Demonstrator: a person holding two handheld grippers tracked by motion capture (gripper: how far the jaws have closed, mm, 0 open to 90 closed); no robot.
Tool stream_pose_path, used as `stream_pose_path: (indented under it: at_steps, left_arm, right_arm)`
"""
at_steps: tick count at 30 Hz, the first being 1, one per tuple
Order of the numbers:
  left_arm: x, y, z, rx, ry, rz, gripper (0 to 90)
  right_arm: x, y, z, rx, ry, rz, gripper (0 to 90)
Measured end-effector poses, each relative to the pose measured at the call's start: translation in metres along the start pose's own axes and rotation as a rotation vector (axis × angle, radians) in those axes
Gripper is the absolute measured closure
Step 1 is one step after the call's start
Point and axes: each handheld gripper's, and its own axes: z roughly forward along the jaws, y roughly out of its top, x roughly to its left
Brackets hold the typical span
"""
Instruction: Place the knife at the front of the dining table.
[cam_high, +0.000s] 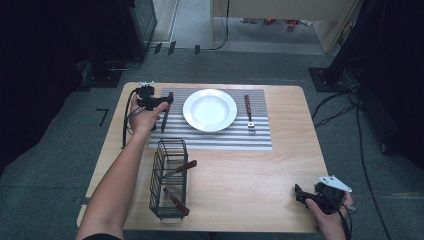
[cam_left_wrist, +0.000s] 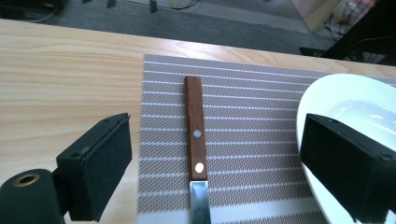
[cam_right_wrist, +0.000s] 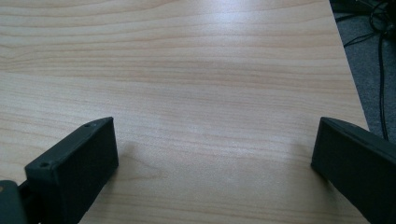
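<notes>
1. The knife (cam_left_wrist: 196, 140) is lying flat on the striped placemat (cam_left_wrist: 247, 140), left of the white plate (cam_high: 210, 110), upper centre of the high view.
2. The left gripper (cam_left_wrist: 212, 163) is standing released, jaws straddling the handle without touching.
3. Judgement: placing looks complete; next move likely calls for fetching cutlery from the wire basket (cam_high: 169, 180).
4. The right gripper (cam_right_wrist: 212, 168) is resting open over bare worktop (cam_right_wrist: 196, 70), lower right.
</notes>
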Motion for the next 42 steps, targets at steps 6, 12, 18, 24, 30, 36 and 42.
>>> stream_pose_path:
  at_steps: [6,12,18,24,30,36,42]
  left_arm:
    - [-0.001,-0.001,-0.030,-0.027,0.036,0.012,9.5]
    - [0.006,-0.010,-0.055,-0.041,-0.010,-0.004,9.5]
    - [0.018,-0.023,-0.079,-0.056,-0.004,0.005,9.5]
    - [0.029,-0.036,-0.105,-0.080,-0.015,0.003,9.5]
    - [0.037,-0.045,-0.126,-0.111,-0.025,0.007,9.6]
    - [0.043,-0.063,-0.153,-0.132,-0.026,0.025,9.6]
    - [0.046,-0.083,-0.172,-0.151,-0.020,0.018,9.6]
  right_arm:
    - [0.000,0.000,0.000,0.000,-0.004,0.003,0.1]
    - [0.001,0.000,0.000,0.001,-0.007,0.006,0.0]
    - [0.011,0.000,-0.001,-0.033,-0.094,-0.035,0.0]
    - [0.007,0.003,0.003,-0.009,-0.061,0.033,0.0]
    - [0.005,0.004,0.004,-0.001,-0.046,0.046,0.0]
    - [0.005,0.004,0.005,-0.002,-0.042,0.041,0.0]
    - [0.005,0.004,0.005,-0.002,-0.042,0.041,0.0]
